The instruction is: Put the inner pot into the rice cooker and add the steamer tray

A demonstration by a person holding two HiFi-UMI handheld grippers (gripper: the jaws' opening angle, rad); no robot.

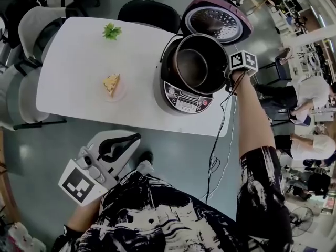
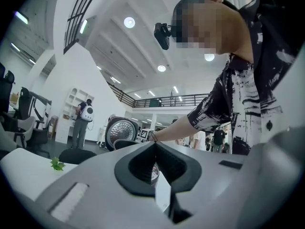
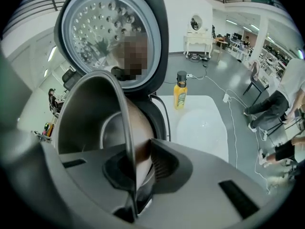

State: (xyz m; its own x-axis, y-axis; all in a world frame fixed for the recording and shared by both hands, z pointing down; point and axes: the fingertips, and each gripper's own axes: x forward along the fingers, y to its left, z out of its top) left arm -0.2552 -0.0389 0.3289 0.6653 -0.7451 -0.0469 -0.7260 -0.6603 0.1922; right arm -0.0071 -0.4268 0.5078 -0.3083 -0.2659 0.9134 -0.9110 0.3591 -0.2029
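Observation:
The rice cooker [image 1: 181, 100] stands on the right end of the white table [image 1: 79, 51], its lid [image 1: 218, 22] swung open behind. The metal inner pot [image 1: 190, 66] hangs tilted in the cooker's mouth. My right gripper [image 1: 227, 73] is shut on the pot's right rim. In the right gripper view the pot's wall [image 3: 95, 118] runs between that gripper's [image 3: 136, 159] pads. My left gripper [image 1: 116, 143] sits low by the person's body, off the table, shut on nothing. The left gripper view shows its [image 2: 155, 149] tips meeting. No steamer tray shows.
A green leafy sprig [image 1: 111, 31] and a wedge of food on a small plate [image 1: 111, 84] lie on the table's left half. Chairs [image 1: 149, 12] ring the table. A cable [image 1: 215, 156] hangs from the table's right edge. Beyond the cooker, a yellow bottle [image 3: 180, 97] stands on another white table [image 3: 202, 125].

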